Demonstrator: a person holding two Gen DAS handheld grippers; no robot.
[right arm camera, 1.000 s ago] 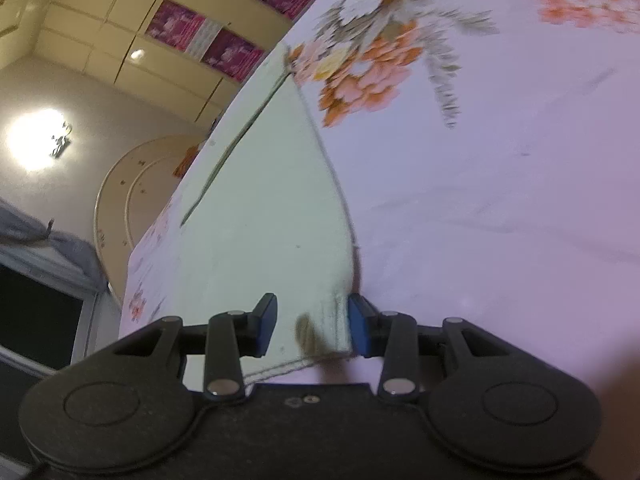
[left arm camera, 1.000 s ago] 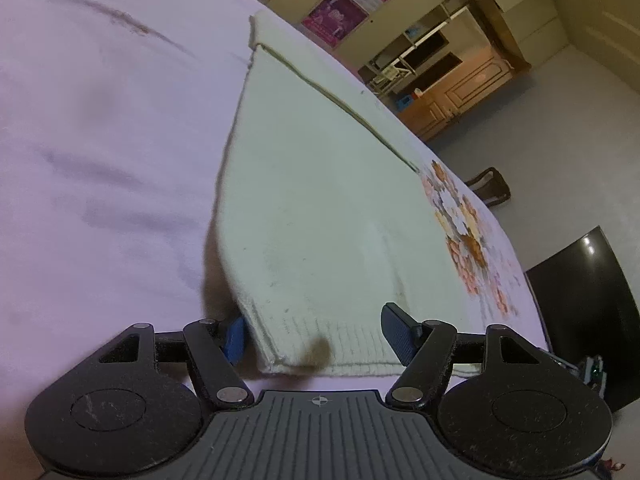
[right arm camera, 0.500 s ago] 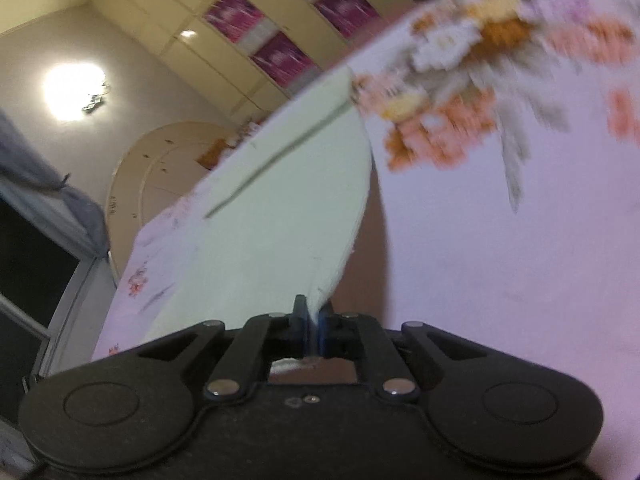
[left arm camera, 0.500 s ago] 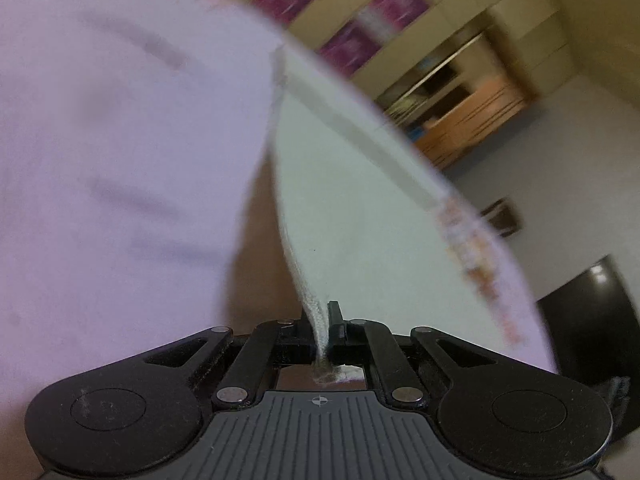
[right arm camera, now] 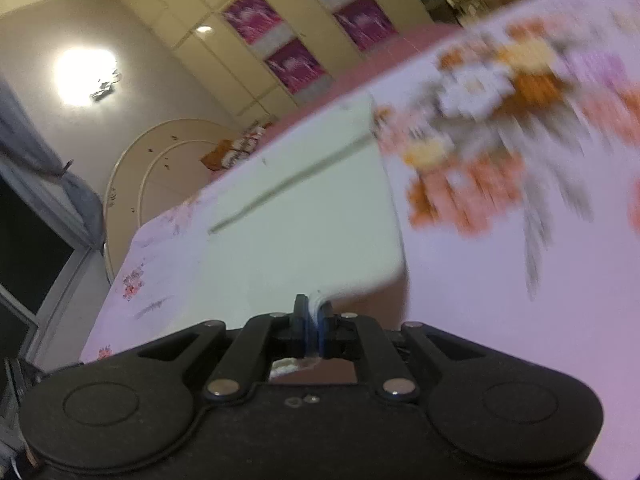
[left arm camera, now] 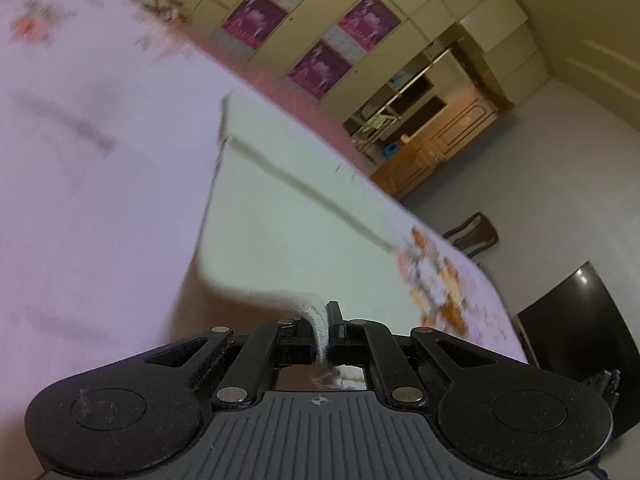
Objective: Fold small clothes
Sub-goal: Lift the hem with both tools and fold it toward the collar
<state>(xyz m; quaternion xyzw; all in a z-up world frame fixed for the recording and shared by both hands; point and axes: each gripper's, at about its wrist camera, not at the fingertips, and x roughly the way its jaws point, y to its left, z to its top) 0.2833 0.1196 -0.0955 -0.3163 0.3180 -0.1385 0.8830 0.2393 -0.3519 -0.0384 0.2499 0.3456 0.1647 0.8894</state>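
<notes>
Floral bedsheet (right arm camera: 500,300), cream garment (left arm camera: 280,232), wardrobe (left arm camera: 360,32), dark chair (left arm camera: 576,332)

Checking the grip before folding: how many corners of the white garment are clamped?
2: left gripper pinches one hem corner of the white garment; right gripper pinches another.

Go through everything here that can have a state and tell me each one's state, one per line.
Cream knitted garment: near hem lifted off the bed, far end lying flat.
Left gripper: shut on the hem's corner.
Right gripper: shut on the hem's other corner.
Pink floral bedsheet: spread out, lightly creased.
</notes>
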